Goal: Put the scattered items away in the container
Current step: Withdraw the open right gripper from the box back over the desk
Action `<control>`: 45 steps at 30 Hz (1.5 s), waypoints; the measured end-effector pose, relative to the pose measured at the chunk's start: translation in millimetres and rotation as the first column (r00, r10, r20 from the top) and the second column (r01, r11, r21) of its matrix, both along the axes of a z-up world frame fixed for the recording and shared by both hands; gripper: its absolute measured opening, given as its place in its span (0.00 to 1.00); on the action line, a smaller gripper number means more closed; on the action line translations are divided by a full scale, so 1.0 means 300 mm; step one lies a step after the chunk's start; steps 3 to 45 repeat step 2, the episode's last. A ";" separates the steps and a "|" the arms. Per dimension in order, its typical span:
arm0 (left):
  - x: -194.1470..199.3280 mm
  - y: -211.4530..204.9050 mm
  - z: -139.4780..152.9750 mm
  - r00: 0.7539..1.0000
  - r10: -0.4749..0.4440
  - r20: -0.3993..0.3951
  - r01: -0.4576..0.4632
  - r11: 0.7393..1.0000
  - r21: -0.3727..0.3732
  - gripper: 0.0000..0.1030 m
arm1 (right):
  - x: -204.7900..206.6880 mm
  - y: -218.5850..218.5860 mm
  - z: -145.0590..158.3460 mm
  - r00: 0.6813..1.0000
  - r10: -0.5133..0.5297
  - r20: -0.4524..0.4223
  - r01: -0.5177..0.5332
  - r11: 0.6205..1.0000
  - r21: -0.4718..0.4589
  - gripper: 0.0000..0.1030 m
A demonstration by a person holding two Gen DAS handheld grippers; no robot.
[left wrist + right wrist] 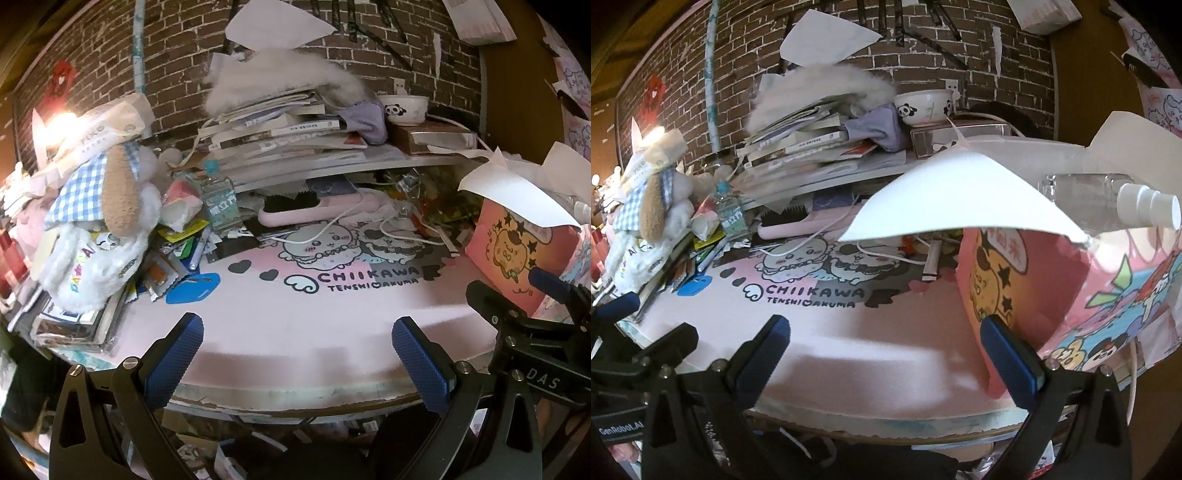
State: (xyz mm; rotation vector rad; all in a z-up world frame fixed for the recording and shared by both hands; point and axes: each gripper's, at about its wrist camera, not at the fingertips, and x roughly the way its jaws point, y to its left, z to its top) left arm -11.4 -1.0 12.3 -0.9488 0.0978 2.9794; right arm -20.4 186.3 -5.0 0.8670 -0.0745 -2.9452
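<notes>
While both grippers, left (297,347) & right (886,345), gape empty, desk mat (295,314) reads "CHIIKAWA TENSHI AKUMA"

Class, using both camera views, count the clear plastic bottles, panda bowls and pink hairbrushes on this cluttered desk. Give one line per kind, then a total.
Clear bottles: 2 (upright blue-capped bottle, lying white-capped bottle)
Panda bowl: 1
Pink hairbrush: 1
Total: 4
</notes>
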 end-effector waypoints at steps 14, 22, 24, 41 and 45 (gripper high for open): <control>0.002 -0.004 0.004 1.000 -0.001 -0.011 0.001 1.000 -0.001 0.99 | -0.001 0.001 -0.001 1.000 0.002 0.001 -0.002 1.000 -0.006 0.99; 0.002 -0.004 0.004 1.000 -0.001 -0.011 0.001 1.000 -0.001 0.99 | -0.001 0.001 -0.001 1.000 0.002 0.001 -0.002 1.000 -0.006 0.99; 0.002 -0.004 0.004 1.000 -0.001 -0.011 0.001 1.000 -0.001 0.99 | -0.001 0.001 -0.001 1.000 0.002 0.001 -0.002 1.000 -0.006 0.99; 0.002 -0.004 0.004 1.000 -0.001 -0.011 0.001 1.000 -0.001 0.99 | -0.001 0.001 -0.001 1.000 0.002 0.001 -0.002 1.000 -0.006 0.99; 0.002 -0.004 0.004 1.000 -0.001 -0.011 0.001 1.000 -0.001 0.99 | -0.001 0.001 -0.001 1.000 0.002 0.001 -0.002 1.000 -0.006 0.99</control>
